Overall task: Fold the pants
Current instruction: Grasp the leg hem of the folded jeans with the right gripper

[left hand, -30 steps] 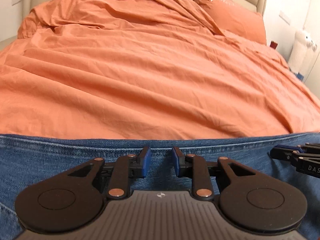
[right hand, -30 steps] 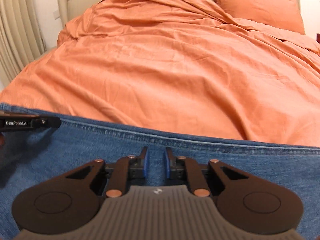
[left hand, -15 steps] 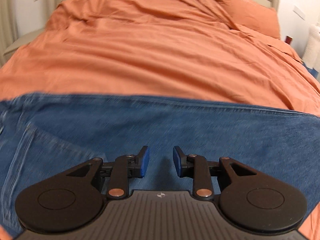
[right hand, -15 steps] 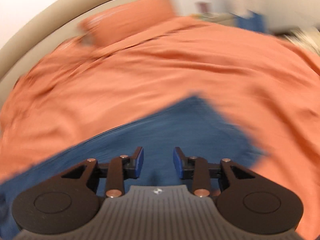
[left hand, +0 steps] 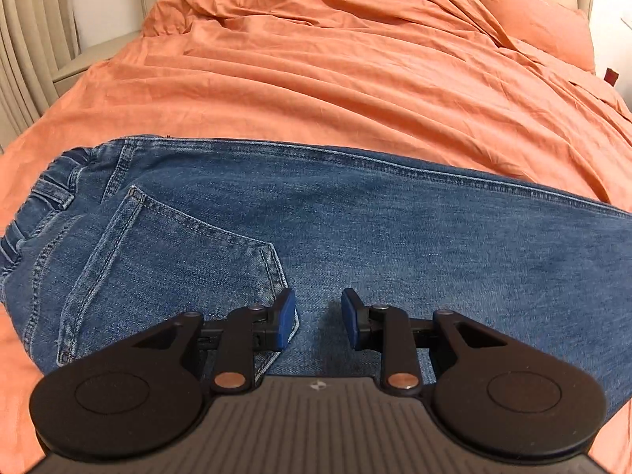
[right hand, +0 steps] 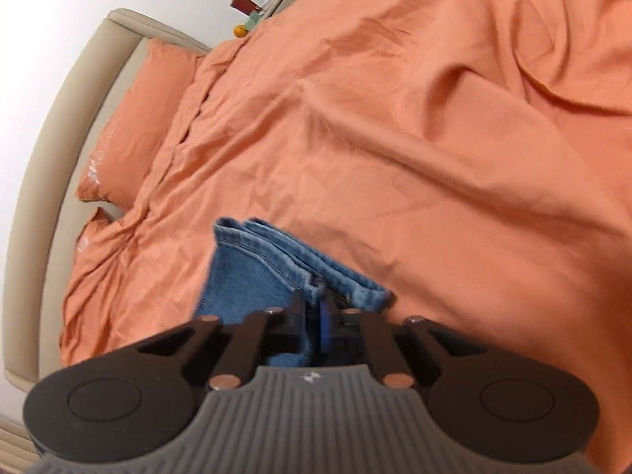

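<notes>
Blue jeans (left hand: 355, 229) lie folded lengthwise across the orange bed, waistband at the left, a back pocket (left hand: 166, 260) facing up. My left gripper (left hand: 318, 318) is open and empty, hovering just above the jeans near the pocket's corner. In the right wrist view, my right gripper (right hand: 314, 308) is shut on the hem end of the jeans legs (right hand: 276, 268), where the two cuffs are stacked.
An orange duvet (left hand: 335, 71) covers the whole bed. An orange pillow (left hand: 529, 12) lies by the beige headboard (right hand: 59, 134). A bedside table with small items (right hand: 252, 19) stands beyond the bed. Curtains (left hand: 23, 47) hang at the left.
Both grippers let go of the jeans edge and pulled back. My left gripper rose, showing the pocket and waistband. My right gripper swung to the leg hems and closed on them.
</notes>
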{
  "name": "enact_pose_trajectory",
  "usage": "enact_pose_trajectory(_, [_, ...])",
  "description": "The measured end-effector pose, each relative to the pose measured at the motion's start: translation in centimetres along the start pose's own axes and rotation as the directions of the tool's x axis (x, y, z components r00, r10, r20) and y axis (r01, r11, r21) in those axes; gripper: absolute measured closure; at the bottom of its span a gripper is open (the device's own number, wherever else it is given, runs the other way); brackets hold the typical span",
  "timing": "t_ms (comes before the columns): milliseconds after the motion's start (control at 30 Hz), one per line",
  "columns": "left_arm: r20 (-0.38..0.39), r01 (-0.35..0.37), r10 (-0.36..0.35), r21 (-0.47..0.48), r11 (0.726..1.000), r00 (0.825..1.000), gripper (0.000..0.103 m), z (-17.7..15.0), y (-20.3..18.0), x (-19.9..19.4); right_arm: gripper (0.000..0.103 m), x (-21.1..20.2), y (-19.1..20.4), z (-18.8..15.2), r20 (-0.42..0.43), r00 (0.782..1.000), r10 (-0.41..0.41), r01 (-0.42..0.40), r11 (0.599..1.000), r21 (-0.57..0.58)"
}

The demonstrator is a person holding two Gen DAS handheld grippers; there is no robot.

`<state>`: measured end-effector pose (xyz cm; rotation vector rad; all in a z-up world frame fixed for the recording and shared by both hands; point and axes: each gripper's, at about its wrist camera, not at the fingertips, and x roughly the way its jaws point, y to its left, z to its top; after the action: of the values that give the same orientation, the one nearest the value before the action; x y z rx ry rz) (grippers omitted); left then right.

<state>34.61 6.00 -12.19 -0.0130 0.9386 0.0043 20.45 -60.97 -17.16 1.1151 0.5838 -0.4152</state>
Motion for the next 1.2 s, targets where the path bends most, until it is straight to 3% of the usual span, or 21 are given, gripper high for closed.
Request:
enact_pose_trajectory(133, [-0.004,0.016,-0.016,0.01,1.0,1.0,0.069,-0.1,-0.3,0.3,0.103,-3.8,3.3,0.3,0.068,0.997,0.022,-0.006,0.972,-0.233])
enact_pose_trajectory(300, [-0.011,0.032,-0.031,0.025,0.999,0.999,0.069,-0.1,-0.7,1.1,0.103,-2.6,1.1,-0.2,0.061,0.991,-0.119,0.131,0.953,-0.273])
enact_pose_trajectory(433, [-0.014,0.046,-0.045,0.051,0.998,0.999,0.065,0.1,-0.5,1.1,0.103,-1.4,0.0,-0.5,0.028,0.991,-0.129,0.131,0.943,-0.307])
enact_pose_trajectory(467, [-0.012,0.046,-0.045,0.057,0.997,0.999,0.064,0.2,-0.5,1.0,0.099,-1.6,0.4,-0.3,0.031,0.99,-0.136,0.139,0.934,-0.33])
enact_pose_trajectory(500, [-0.008,0.04,-0.04,0.063,0.997,0.999,0.062,0.4,-0.3,1.0,0.086,-1.8,1.0,-0.2,0.056,0.986,-0.16,0.169,0.916,-0.363])
enact_pose_trajectory(567, [0.0,0.028,-0.028,0.071,0.997,1.0,0.062,0.8,0.1,0.9,0.083,-2.4,2.6,0.2,0.117,0.976,-0.182,0.215,0.868,-0.447])
enact_pose_trajectory(667, [0.007,0.01,-0.01,0.07,0.998,1.0,0.062,1.6,0.7,1.1,0.083,-2.3,4.9,0.7,0.068,0.99,-0.123,0.141,0.851,-0.506])
enact_pose_trajectory(767, [0.011,-0.006,0.005,0.059,0.998,1.0,0.062,2.2,1.3,1.6,0.083,0.0,7.7,-0.6,0.008,0.997,-0.083,0.072,0.807,-0.586])
enact_pose_trajectory(833, [0.008,-0.013,0.012,0.041,0.999,1.0,0.062,2.4,1.8,2.0,0.083,2.8,8.9,-1.4,-0.036,0.994,-0.1,0.057,0.789,-0.612])
enact_pose_trajectory(967, [0.002,-0.01,0.009,0.033,0.999,1.0,0.061,2.4,2.8,2.7,0.089,8.3,9.8,-1.3,0.001,0.984,-0.177,0.138,0.766,-0.627])
enact_pose_trajectory(1033, [-0.004,0.001,0.0,0.029,1.0,1.0,0.061,2.4,3.3,3.2,0.103,10.0,9.8,-0.7,0.025,0.976,-0.216,0.186,0.769,-0.612])
enact_pose_trajectory(1200, [0.004,-0.014,0.014,0.018,1.0,1.0,0.061,2.7,3.7,4.9,0.103,11.9,9.6,0.3,0.023,0.965,-0.261,0.22,0.76,-0.611])
